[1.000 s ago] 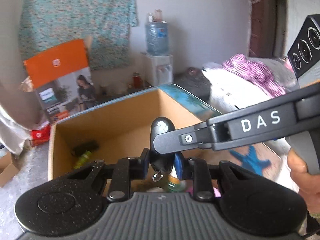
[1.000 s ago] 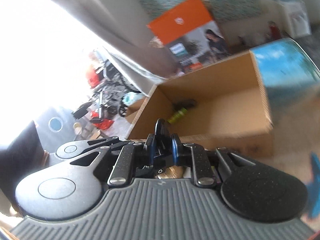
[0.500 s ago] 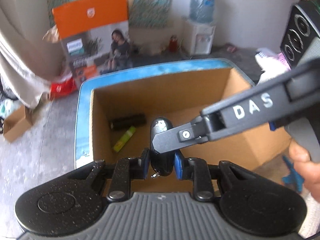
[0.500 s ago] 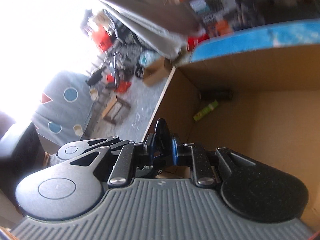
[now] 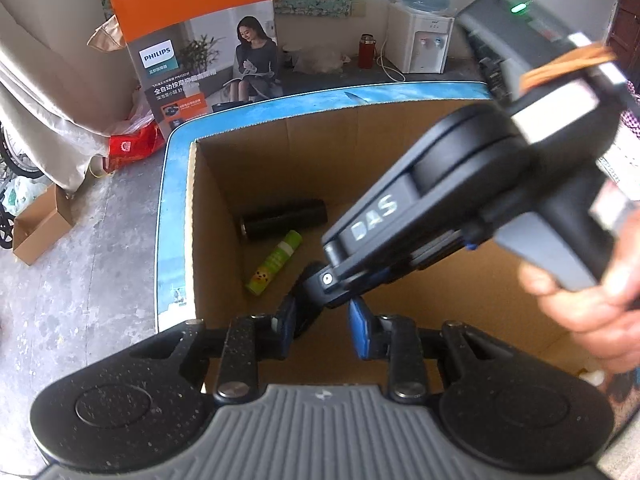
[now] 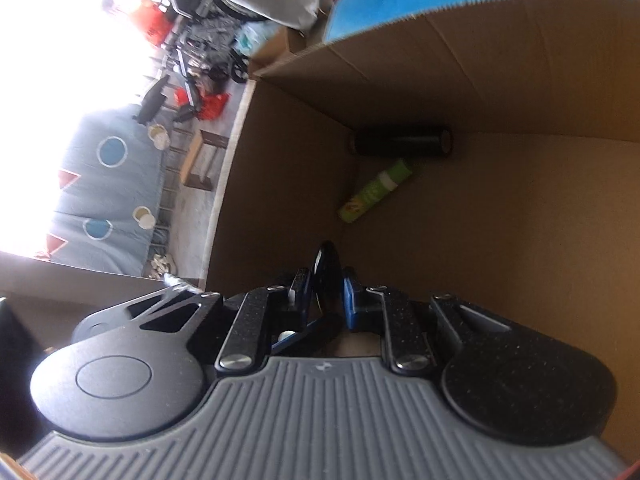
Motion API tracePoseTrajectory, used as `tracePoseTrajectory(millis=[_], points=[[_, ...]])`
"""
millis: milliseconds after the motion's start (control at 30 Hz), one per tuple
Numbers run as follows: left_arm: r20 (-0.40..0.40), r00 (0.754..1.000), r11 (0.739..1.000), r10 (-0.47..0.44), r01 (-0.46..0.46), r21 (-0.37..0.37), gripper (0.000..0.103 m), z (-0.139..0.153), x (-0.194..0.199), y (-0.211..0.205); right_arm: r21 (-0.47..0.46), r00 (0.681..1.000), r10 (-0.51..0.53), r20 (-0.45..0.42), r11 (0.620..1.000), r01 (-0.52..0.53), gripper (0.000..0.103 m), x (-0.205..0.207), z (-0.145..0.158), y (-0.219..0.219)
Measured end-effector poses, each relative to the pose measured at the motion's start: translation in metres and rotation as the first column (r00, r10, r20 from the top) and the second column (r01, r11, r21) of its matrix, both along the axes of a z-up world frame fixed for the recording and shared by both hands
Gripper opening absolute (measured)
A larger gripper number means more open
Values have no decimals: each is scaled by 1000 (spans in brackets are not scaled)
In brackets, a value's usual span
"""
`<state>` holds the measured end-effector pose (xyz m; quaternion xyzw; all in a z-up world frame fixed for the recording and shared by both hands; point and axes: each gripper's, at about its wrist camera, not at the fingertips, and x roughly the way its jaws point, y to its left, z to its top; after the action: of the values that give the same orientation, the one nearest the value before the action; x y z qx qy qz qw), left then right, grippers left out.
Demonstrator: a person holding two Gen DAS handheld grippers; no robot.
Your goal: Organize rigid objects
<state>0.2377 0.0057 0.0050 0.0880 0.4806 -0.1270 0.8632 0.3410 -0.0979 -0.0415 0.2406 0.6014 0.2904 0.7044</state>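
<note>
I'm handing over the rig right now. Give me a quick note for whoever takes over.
Left gripper: jaws look slightly open around the black key fob, apparently not clamping it.
Right gripper: shut on the fob, held over the open cardboard box.
Done: black cylinder and green tube lie on the box floor by the far-left corner.
Left: lower and release the fob inside. Other items outside the box aren't in view.

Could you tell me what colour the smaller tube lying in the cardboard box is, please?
The small cylindrical tube is light green with a white band, clearest in the left wrist view.
</note>
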Motion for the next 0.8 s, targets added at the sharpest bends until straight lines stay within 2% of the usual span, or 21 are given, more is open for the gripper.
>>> tracePoseTrajectory(millis=[300, 467, 633, 800], points=[[11, 1000, 1000, 11, -11, -12, 36, 1, 5, 4, -37, 997, 13, -71, 999, -16, 19, 17, -32, 14], [34, 999, 999, 14, -13, -34, 43, 8, -1, 5, -55, 998, 5, -66, 998, -9, 50, 11, -31, 15], [60, 998, 999, 16, -13, -42, 48, 17, -9, 2, -44, 999, -23, -46, 999, 21, 52, 9, -23, 10], [98, 995, 997, 21, -14, -71, 55, 36, -23, 2, -4, 998, -57, -3, 998, 57, 52, 3, -3, -7]])
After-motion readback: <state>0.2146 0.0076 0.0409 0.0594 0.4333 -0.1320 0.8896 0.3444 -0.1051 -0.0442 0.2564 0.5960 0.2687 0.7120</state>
